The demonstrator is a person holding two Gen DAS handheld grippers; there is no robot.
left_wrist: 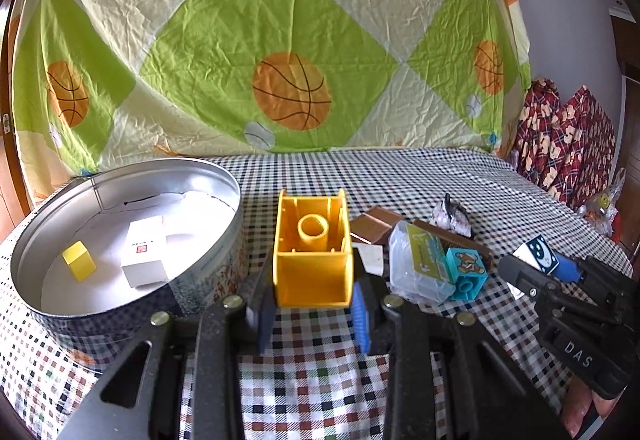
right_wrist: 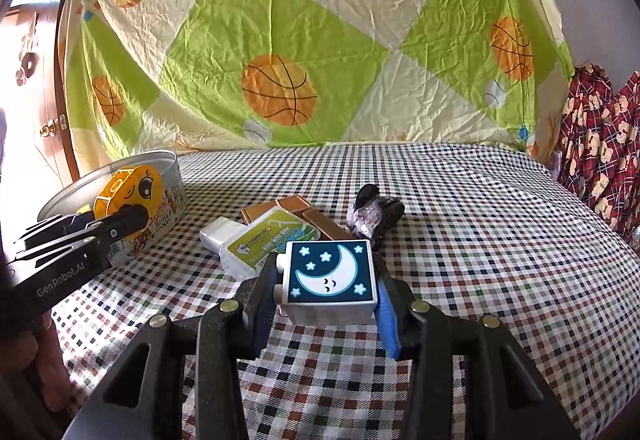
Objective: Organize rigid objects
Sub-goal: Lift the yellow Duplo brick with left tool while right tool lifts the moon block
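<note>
While the left gripper (left_wrist: pixel 314 310) clamps a yellow block (left_wrist: pixel 312 256) beside the round tin (left_wrist: pixel 132 304), the right gripper (right_wrist: pixel 328 306) grips a moon block (right_wrist: pixel 330 276); a clear box (right_wrist: pixel 260 244), brown pieces (right_wrist: pixel 296 206) and a teal block (left_wrist: pixel 466 272) crowd the checked cloth (right_wrist: pixel 480 240).

Printed "DAS" in pale letters on the black body of the right gripper (left_wrist: pixel 558 272), at four o'clock in the left wrist view. Printed "GenRobot.AI" along the black arm of the left gripper (right_wrist: pixel 120 216), at nine o'clock in the right wrist view. Lettered "BUTTER COOKIES" on the outer wall of the round tin (right_wrist: pixel 168 216), at ten o'clock of the moon block (right_wrist: pixel 331 282). Marked "50" on the green label of the clear plastic case (right_wrist: pixel 264 246); remaining label text too small to read.
</note>
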